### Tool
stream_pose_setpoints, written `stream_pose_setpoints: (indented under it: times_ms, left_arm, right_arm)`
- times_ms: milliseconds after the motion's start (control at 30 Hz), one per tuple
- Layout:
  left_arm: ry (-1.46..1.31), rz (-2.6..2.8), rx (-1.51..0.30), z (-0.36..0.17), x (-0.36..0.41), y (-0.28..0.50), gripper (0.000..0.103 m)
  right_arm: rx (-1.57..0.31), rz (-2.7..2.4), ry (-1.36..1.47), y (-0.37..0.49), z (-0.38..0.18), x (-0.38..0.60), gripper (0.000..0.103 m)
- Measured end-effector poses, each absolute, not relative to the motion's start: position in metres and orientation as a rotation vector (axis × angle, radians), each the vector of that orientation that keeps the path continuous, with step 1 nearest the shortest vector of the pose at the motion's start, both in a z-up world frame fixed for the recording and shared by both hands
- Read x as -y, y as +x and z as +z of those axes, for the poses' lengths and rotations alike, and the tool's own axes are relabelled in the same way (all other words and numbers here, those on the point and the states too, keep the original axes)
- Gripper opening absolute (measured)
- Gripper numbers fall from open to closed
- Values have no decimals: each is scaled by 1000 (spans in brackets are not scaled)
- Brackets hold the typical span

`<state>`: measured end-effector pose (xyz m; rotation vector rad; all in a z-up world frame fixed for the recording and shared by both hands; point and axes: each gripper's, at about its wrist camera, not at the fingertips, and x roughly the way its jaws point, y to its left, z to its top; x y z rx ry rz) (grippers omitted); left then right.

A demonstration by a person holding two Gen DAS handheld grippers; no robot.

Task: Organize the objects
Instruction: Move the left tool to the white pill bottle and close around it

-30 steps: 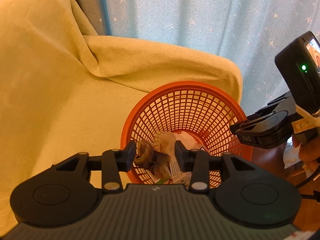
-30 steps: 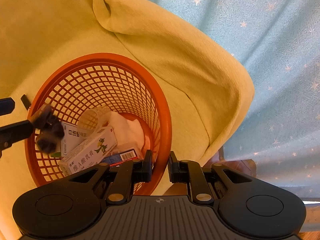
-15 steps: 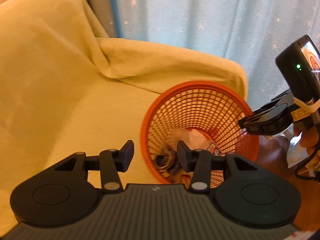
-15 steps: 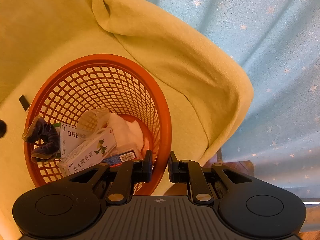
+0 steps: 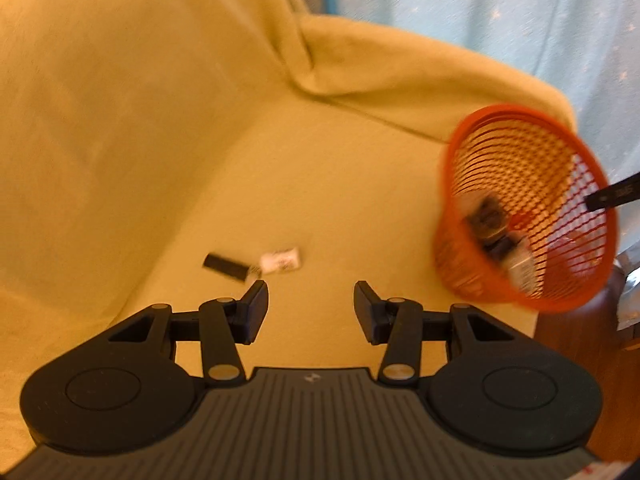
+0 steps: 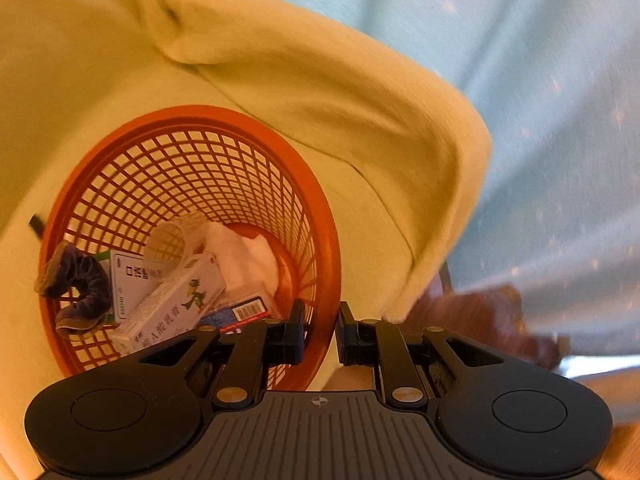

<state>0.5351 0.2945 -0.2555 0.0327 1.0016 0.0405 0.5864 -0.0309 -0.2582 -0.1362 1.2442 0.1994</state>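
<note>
The left gripper [image 5: 311, 304], fingers spread wide and empty, faces 2 small things on the yellow blanket [image 5: 168, 128]: a black stick [image 5: 224, 267] and a white packet [image 5: 280, 261] at 12 o'clock. Fetching 1 looks next. The right gripper [image 6: 322, 330] clamps the orange mesh basket [image 6: 320, 236] rim; boxes and a dark scrunchie [image 6: 80, 292] lie inside.

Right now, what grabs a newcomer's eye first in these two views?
The orange mesh basket on the yellow sofa cover, its rim pinched by the right gripper, with boxes and a dark scrunchie inside. Then the open, empty left gripper pointed at a small black item and white packet on the seat.
</note>
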Motion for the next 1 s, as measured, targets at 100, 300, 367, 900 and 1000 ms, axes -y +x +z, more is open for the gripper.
stream_pose_setpoints:
  times_ms: [100, 300, 367, 900, 1000]
  left_arm:
    - [41, 44, -1013, -259, -302, 538, 42]
    - [44, 44, -1017, -263, -305, 544, 42]
    - [40, 40, -1016, -263, -305, 545, 42]
    - [45, 52, -1056, -291, -317, 555, 42]
    - [54, 49, -1050, -301, -322, 562, 43]
  right_arm:
    - [-1278, 167, -71, 592, -264, 43, 12]
    - [-1240, 176, -7, 594, -258, 42, 12]
    - [-1255, 166, 143, 600, -268, 68, 10]
    - [-1302, 87, 416, 590, -273, 91, 11]
    - [-1301, 83, 352, 598, -263, 75, 11]
